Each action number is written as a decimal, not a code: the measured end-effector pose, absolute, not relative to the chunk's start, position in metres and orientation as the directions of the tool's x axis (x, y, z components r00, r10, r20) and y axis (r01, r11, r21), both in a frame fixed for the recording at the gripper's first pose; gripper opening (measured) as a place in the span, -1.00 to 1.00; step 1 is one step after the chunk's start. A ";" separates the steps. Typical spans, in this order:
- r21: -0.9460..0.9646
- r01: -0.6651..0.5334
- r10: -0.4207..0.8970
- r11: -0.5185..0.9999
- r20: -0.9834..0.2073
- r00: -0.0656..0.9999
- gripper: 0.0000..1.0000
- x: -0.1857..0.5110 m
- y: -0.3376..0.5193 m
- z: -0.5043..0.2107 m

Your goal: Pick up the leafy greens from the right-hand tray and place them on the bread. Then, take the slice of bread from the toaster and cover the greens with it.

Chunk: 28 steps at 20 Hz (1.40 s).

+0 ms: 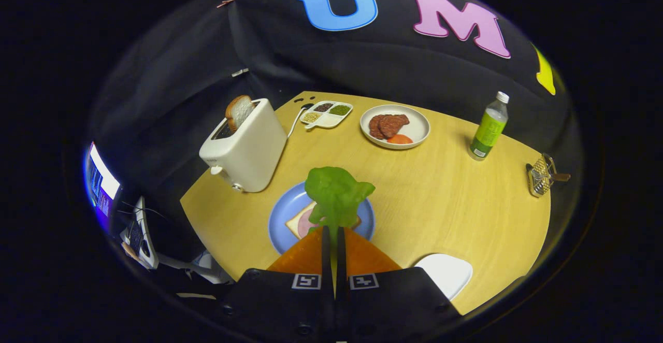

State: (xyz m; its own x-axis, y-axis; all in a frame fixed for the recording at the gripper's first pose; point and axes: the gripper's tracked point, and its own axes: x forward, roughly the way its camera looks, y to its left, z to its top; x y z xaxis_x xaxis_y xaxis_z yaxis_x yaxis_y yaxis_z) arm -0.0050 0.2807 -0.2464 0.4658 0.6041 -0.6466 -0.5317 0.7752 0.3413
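My gripper [332,229] is shut on the stalk of the leafy greens [335,193], which stick up just ahead of the fingertips. Below them lies a blue plate [282,213] with a slice of bread [296,224] topped by something pink, partly hidden by the greens and the fingers. The greens hang above that bread. A white toaster [247,148] stands beyond the plate to the left, with a slice of bread [238,111] poking out of its slot. A white tray [448,273] lies to the right of the fingers, bare where it shows.
A white plate [395,125] with brown meat slices and an orange slice sits at the back of the round wooden table [440,203]. A divided dish [327,113] of seasonings is beside it. A green bottle [488,128] and a small wire rack [540,176] stand far right.
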 end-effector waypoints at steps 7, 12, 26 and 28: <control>0.319 -0.547 0.593 0.774 -0.668 0.450 -0.89 0.006 0.319 -0.256; 0.293 -0.504 0.549 0.813 -0.674 0.494 -0.13 0.019 0.315 -0.260; 0.333 -0.544 0.633 0.770 -0.507 0.585 0.27 0.053 0.407 -0.115; 0.328 -0.571 0.653 0.752 -0.483 0.583 0.27 0.058 0.439 -0.100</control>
